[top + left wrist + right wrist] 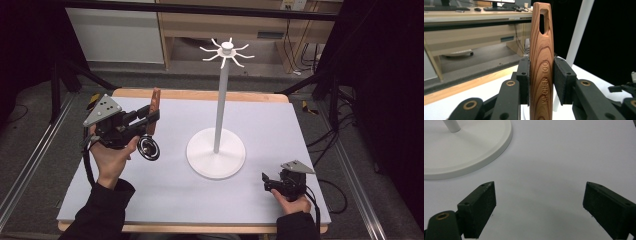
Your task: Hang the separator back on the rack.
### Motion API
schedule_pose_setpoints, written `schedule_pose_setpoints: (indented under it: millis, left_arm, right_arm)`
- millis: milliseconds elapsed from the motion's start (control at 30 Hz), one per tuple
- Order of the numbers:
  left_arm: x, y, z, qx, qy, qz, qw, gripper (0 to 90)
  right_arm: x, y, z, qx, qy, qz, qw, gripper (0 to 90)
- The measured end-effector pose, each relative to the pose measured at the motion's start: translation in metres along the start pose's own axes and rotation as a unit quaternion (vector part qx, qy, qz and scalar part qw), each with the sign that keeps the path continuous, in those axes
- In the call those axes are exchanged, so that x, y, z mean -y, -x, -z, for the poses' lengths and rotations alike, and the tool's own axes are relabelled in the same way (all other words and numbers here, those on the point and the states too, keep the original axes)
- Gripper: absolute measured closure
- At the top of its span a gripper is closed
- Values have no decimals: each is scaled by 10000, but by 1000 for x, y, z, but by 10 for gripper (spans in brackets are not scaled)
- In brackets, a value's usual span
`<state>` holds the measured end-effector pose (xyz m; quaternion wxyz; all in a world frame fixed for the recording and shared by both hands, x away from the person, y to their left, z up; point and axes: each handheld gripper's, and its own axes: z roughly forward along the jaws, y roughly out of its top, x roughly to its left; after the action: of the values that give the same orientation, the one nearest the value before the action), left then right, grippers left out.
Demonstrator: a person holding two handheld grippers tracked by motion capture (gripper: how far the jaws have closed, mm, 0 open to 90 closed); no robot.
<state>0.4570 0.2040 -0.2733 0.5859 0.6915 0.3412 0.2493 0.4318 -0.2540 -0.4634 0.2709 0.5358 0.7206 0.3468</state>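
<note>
Wooden handle (541, 62) clamped in left claw (150, 116); right claw (539, 207) agape near table edge (320, 220)

Left tongs (541, 83) clamped on upright wooden handle (541, 62); white pole (578, 27) behind.

Handle (541, 62): reddish-brown wood, darker curved grain bands. Stand (216, 150): white throughout, base, pole, hooks. Table (280, 125): pale lilac-grey top, light wood edge. Both grippers (142, 119) (539, 207): black, brass-coloured rivets, grey top plates. Sleeves (102, 212): black.
</note>
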Motion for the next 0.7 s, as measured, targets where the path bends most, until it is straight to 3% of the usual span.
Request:
schedule_pose_setpoints:
  millis: [700]
  left_arm:
    - [-32,18,-10,130,145,-305,9993,680]
  right_arm:
    - [0,1,0,-3,11,1,10000,118]
